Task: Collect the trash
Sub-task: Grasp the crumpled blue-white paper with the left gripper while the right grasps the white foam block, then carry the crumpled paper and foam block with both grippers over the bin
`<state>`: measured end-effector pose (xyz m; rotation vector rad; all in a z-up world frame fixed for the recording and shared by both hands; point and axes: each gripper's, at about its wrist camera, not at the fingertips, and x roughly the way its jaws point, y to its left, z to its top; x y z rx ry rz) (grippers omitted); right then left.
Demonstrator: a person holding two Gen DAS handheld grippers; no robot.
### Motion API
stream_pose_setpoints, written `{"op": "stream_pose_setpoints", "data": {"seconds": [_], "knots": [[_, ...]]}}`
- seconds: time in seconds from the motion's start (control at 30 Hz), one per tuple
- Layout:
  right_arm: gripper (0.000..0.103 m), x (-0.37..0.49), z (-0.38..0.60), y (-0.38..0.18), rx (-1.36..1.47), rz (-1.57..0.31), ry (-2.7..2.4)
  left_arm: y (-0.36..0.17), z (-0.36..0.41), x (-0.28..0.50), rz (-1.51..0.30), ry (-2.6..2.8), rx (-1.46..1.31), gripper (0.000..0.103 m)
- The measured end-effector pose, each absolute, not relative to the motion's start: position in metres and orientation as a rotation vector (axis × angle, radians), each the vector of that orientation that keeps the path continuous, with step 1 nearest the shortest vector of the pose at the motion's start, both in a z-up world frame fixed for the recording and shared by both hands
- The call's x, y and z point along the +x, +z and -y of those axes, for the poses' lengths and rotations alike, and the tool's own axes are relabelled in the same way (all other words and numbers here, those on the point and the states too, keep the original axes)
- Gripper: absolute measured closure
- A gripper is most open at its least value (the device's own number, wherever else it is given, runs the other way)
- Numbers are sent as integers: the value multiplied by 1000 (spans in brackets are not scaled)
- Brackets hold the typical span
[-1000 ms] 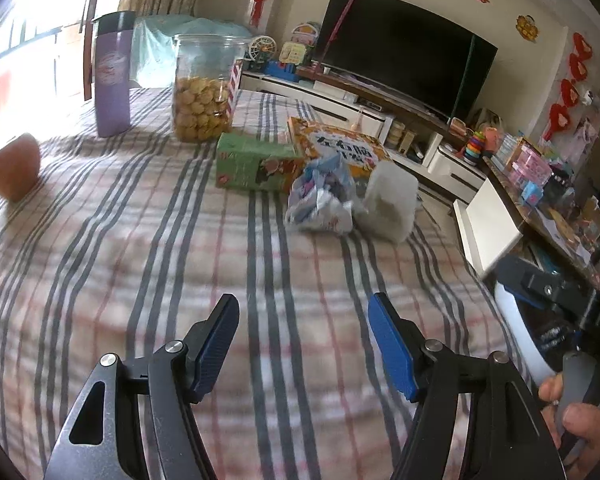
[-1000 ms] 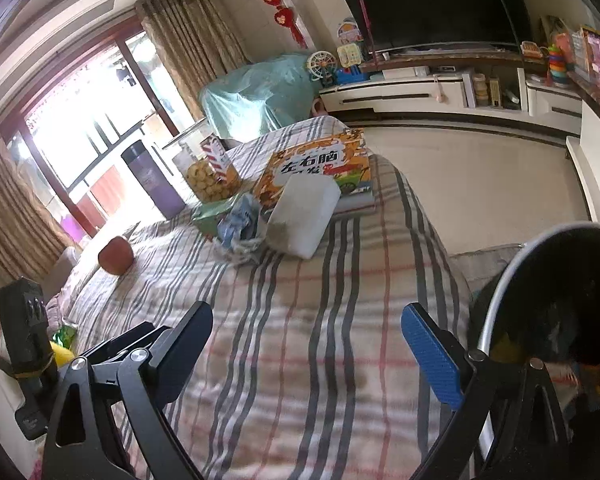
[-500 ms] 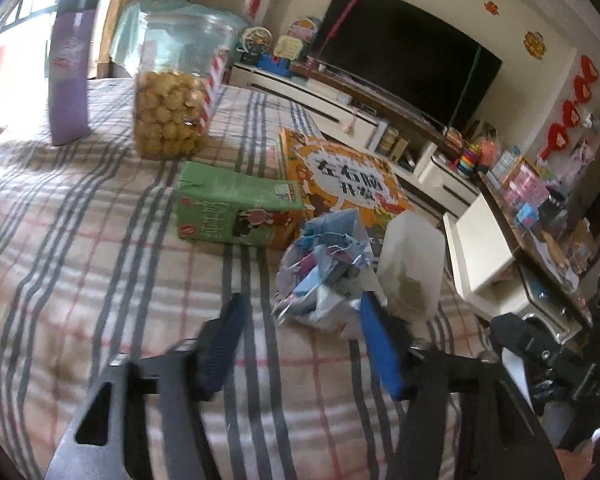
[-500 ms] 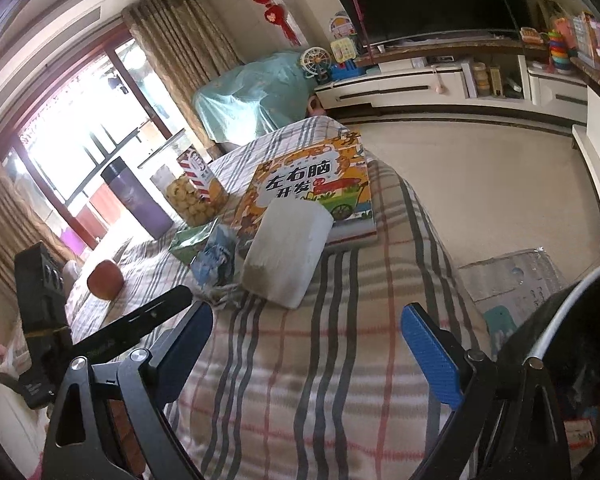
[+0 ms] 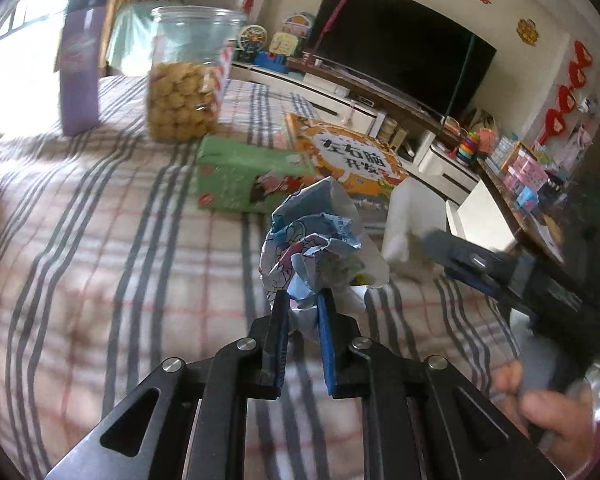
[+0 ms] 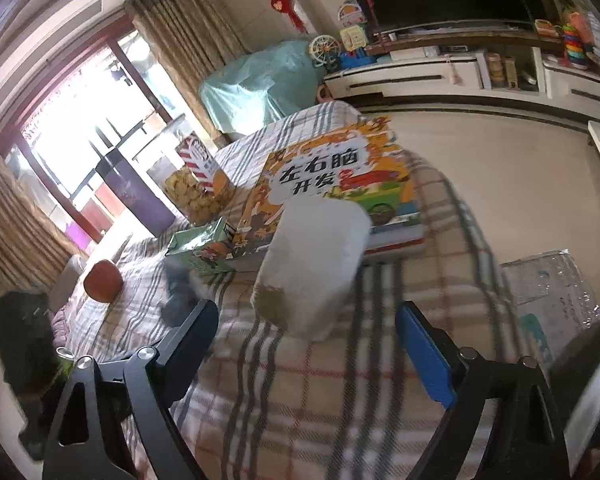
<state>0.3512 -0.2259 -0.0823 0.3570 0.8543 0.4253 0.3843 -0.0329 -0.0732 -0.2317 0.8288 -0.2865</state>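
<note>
A: L gripper [image 5: 303,304], status?

B: Jaws nearly together, pinched on the lower edge of the crumpled wrapper [image 5: 316,248], blue-white printed paper. Wad stands up past the fingertips, over the plaid tablecloth [image 5: 100,248]. Can't tell if its underside touches the cloth.

A: What's around it?

B: Green carton [image 5: 244,178] lying flat just behind. Orange picture book [image 5: 348,152] behind-right of that. White paper bag [image 5: 412,216] to the right of the wad, near it. Cookie jar [image 5: 188,76] and purple tumbler [image 5: 80,60] further back, both upright.

A: R gripper [image 6: 308,332]?

B: Jaws wide apart, nothing between the pads. White paper bag [image 6: 316,264] sits just ahead, between the two fingers in line of sight (brown stain on the near end). Its far end overlaps the picture book [image 6: 340,176]. Not touching the fingers as far as I can see.

A: See the wrapper from the R cam?

B: Only a blurred blue-grey smear left of the bag, by the green carton [image 6: 204,248]. Apple [image 6: 102,280] further left on the cloth. R gripper also shows in the L view, blurred, right side, a hand [image 5: 548,408] on its grip.
</note>
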Motion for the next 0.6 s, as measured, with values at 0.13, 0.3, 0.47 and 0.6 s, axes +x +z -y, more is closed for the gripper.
{"op": "stream_pose_setpoints", "data": {"seconds": [0.13, 0.3, 0.47, 0.6], "knots": [[22, 358, 213, -88, 335, -866, 412, -72, 29, 359, -829, -270, -250, 91], [51, 353, 216, -91, 307, -863, 395, -67, 28, 336, -829, -266, -245, 91], [51, 325, 230, -80, 327, -847, 416, -59, 29, 316, -830, -265, -252, 91], [51, 294, 239, -74, 328, -841, 435, -55, 30, 299, -829, -272, -257, 91]]}}
